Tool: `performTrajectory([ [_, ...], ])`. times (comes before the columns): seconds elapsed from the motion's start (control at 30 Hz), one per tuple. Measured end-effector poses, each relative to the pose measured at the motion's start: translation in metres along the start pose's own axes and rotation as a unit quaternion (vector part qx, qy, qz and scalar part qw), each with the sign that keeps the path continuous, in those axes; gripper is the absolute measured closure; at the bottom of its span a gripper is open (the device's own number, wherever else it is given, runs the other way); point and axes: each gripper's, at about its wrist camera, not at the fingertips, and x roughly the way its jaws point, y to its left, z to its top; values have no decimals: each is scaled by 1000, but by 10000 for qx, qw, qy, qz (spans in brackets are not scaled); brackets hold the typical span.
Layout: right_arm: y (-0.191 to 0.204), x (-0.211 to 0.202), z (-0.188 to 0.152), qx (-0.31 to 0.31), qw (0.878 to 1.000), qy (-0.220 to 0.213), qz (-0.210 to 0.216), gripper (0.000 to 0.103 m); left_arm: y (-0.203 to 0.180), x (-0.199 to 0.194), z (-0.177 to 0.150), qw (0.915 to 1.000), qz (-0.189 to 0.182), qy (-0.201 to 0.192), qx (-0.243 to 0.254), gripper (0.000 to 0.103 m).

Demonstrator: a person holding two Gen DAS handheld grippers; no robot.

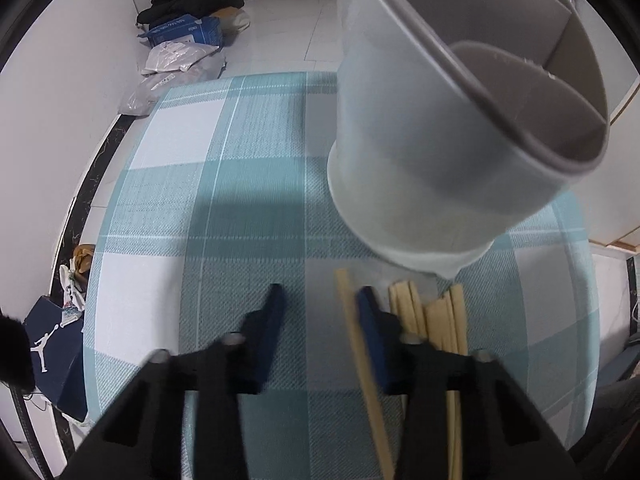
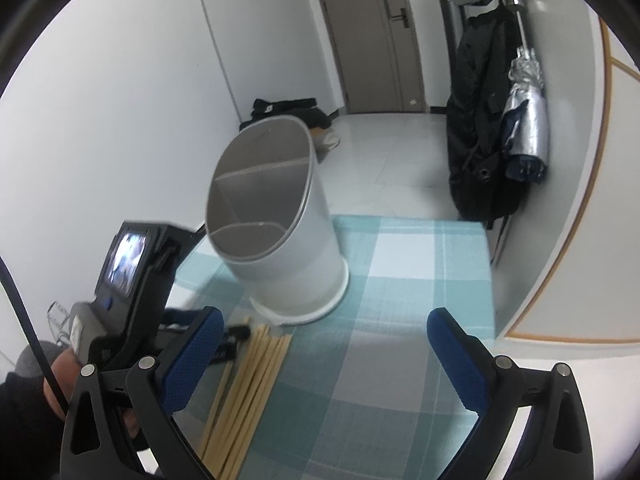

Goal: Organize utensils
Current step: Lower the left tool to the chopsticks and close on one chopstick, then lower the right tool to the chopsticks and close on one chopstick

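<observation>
Early stage: divided holder [image 2: 276,216] empty, ahead of both tools on checked worktop [image 2: 400,320]. Left tool [image 1: 320,300] narrowed, apparently around one chopstick [image 1: 360,344]; remaining chopsticks [image 2: 256,376] just beside. Right tool [image 2: 324,356] wide, empty.

White walls [image 2: 120,80], tiled floor [image 2: 380,148], perhaps grey door [image 2: 360,40]

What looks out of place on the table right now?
One chopstick lies apart from the chopstick bundle, angled between the left gripper fingers. The utensil holder looks tilted in both views, though fisheye distortion may exaggerate it; its compartments are empty.
</observation>
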Motion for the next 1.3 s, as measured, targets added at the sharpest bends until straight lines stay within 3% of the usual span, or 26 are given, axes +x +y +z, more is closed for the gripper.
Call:
performTrajectory([
  [0.03,0,2,-1,22,10000,68,41,8,2,1,0,10000,-33,2,-12,90],
  [0.1,-1,10,-4,122,9994,283,169,13,5,1,2,9999,-97,11,-62,97],
  [0.23,-5,32,-12,416,9954,778,368,31,15,-1,3,9992,-278,11,-284,99],
  [0.5,8,69,-28,518,9884,1368,408,52,41,-24,11,9933,-726,-513,-743,100],
  [0.67,28,82,-29,305,9884,1424,434,54,52,-38,12,9872,-974,-824,-962,100],
  [0.8,40,99,-32,171,9871,1563,301,65,59,-45,11,9843,-1076,-959,-1015,100],
  [1.27,76,121,-38,-513,9883,1417,-245,83,72,-57,9,9788,-1310,-1103,-1124,100],
  [1.3,75,119,-37,-471,9892,1374,-218,90,71,-58,9,9788,-1312,-1125,-1103,100],
])
